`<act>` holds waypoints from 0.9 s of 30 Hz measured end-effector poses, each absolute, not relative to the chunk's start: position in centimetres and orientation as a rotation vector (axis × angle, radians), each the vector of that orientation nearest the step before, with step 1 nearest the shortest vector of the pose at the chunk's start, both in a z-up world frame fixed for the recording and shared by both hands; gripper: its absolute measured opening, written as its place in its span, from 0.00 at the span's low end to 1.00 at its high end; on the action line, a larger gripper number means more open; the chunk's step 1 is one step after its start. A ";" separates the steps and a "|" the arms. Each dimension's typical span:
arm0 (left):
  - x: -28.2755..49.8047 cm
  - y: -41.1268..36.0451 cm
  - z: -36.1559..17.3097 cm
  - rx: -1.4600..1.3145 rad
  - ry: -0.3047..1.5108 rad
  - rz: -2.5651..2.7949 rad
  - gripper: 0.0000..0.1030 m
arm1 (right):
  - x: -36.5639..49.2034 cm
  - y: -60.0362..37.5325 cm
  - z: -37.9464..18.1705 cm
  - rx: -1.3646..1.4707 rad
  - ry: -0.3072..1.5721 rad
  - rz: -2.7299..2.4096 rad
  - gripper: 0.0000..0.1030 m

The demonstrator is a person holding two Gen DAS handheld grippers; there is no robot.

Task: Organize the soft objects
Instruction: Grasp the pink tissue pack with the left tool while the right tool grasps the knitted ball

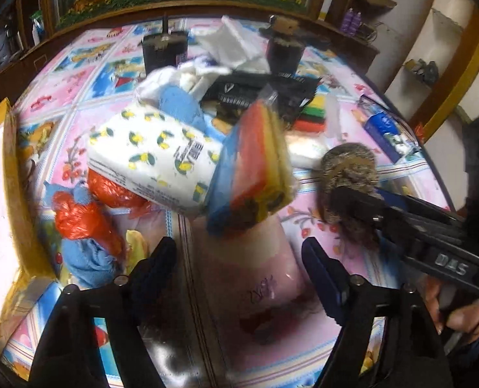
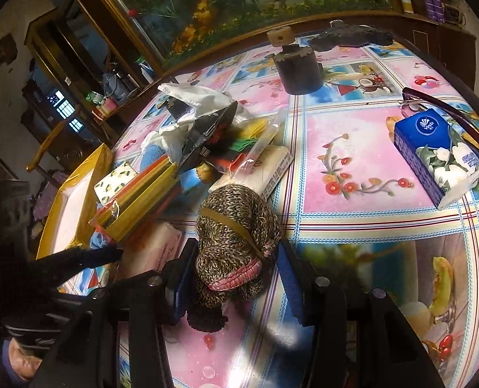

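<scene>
Little looks sorted yet: beside the empty yellow tray (image 2: pixel 78 174) on the desk (image 2: pixel 352 148) the heap of tissue packs (image 1: pixel 155 158) remains, left tongs (image 1: pixel 239 258) apart above it, right tongs (image 2: pixel 233 278) clamped on rolled socks (image 2: pixel 236 226).

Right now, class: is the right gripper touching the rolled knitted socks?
Touching. In the right wrist view the right gripper has both blue pads against the rolled knitted socks; the left wrist view shows the jaws clamped on them.

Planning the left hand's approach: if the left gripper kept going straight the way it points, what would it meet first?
Most likely the pink tissue pack lying between and ahead of the left gripper; the tilted cloth pack rests beyond. Depth is uncertain.
</scene>
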State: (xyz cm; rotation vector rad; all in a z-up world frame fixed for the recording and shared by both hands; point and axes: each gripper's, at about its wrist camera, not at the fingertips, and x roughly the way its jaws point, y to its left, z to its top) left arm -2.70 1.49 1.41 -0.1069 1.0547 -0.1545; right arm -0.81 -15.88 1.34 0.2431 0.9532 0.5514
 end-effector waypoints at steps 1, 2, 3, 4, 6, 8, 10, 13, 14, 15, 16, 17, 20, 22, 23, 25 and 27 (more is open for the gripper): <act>-2.8 1.4 1.5 -0.090 1.035 -0.148 0.70 | -0.8 -15.9 1.4 0.245 0.953 0.552 0.51; -3.0 1.3 1.5 -0.082 1.026 -0.153 0.57 | -0.8 -16.0 1.4 0.246 0.952 0.553 0.51; -3.1 1.2 1.6 -0.085 1.025 -0.167 0.56 | -0.9 -16.0 1.4 0.246 0.952 0.553 0.51; -3.3 1.2 1.7 -0.087 1.022 -0.174 0.56 | -0.9 -16.0 1.4 0.244 0.951 0.552 0.51; -3.9 1.2 1.7 -0.084 1.016 -0.197 0.55 | -1.0 -16.0 1.5 0.238 0.943 0.552 0.51; -4.7 1.4 1.8 -0.101 1.014 -0.234 0.55 | -1.3 -16.0 1.8 0.222 0.930 0.550 0.51; -5.4 1.7 2.2 -0.135 1.011 -0.272 0.55 | -1.7 -15.9 2.0 0.200 0.917 0.544 0.51; -6.9 2.1 3.3 -0.145 0.971 -0.312 0.55 | -2.1 -15.6 2.3 0.184 0.906 0.547 0.51; -7.2 2.3 3.7 -0.147 0.958 -0.317 0.55 | -2.3 -15.5 2.5 0.186 0.903 0.555 0.51; -7.6 2.6 4.2 -0.155 0.942 -0.325 0.55 | -2.4 -15.4 2.8 0.185 0.897 0.560 0.51; -7.8 2.8 4.5 -0.163 0.930 -0.329 0.55 | -2.6 -15.3 3.1 0.179 0.889 0.565 0.51; -8.1 3.0 4.9 -0.169 0.914 -0.331 0.55 | -2.7 -15.1 3.3 0.173 0.881 0.570 0.51; -8.9 3.9 6.1 -0.171 0.862 -0.315 0.55 | -3.3 -14.3 4.2 0.155 0.859 0.596 0.51; -9.3 4.7 6.8 -0.168 0.832 -0.295 0.55 | -3.9 -13.6 4.9 0.137 0.842 0.614 0.51; -9.5 5.0 7.1 -0.171 0.820 -0.287 0.55 | -4.1 -13.2 5.1 0.129 0.837 0.622 0.51; -9.8 5.9 7.4 -0.176 0.802 -0.265 0.55 | -4.4 -12.5 5.6 0.115 0.830 0.635 0.51; -10.1 6.8 7.7 -0.179 0.788 -0.240 0.55 | -4.6 -11.8 5.9 0.105 0.827 0.647 0.51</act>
